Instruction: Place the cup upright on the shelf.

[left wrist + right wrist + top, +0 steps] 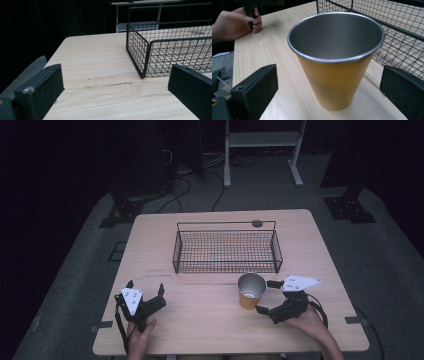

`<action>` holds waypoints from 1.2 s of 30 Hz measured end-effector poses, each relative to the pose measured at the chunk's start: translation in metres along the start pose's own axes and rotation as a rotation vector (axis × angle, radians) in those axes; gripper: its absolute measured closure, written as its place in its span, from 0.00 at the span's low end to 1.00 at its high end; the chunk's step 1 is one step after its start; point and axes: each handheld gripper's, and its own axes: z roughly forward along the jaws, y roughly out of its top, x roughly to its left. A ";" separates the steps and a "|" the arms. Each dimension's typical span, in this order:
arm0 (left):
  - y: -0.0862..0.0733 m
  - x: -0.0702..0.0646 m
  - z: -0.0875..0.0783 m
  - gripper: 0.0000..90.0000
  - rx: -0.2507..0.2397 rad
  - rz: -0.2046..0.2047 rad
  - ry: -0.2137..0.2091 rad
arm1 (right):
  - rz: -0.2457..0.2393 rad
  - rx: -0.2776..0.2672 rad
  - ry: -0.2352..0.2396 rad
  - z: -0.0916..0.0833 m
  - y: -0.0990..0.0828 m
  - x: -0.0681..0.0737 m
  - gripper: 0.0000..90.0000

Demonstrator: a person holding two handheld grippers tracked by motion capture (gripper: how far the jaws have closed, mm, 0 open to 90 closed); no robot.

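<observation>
My right gripper (pixel 264 296) is spread wide with one jaw on each side of the orange cup (pixel 250 291), neither pad touching it, as the right gripper view shows with a clear gap on both sides of the cup (pixel 336 60). The cup stands upright on the table (pixel 200 320), just in front of the wire basket (pixel 227 251), near its right front corner. My left gripper (pixel 145 292) rests released at the left of the table, holding nothing, its jaws aimed toward the basket's left end (pixel 140 53). The cup tapers toward its base, so I judge that if I close too low the pads may squeeze it upward and out, and if I close off-centre one jaw will arrive first and push it sideways, tipping it or knocking it against the basket. The metal rim and smooth wall look slippery, so a weak grip could let it slide during a lift. With the basket wall so near, a low lift could catch the cup's base on the top wire.
</observation>
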 end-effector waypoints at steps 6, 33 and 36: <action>0.000 0.000 0.000 0.00 0.000 0.001 -0.001 | -0.009 0.027 -0.013 0.006 0.005 0.000 0.01; 0.000 0.000 0.000 0.00 -0.002 -0.001 -0.001 | -0.014 0.034 -0.015 0.039 0.009 -0.001 0.01; 0.000 0.000 0.000 0.00 -0.001 -0.001 -0.001 | -0.013 0.031 -0.015 0.041 0.009 -0.001 0.01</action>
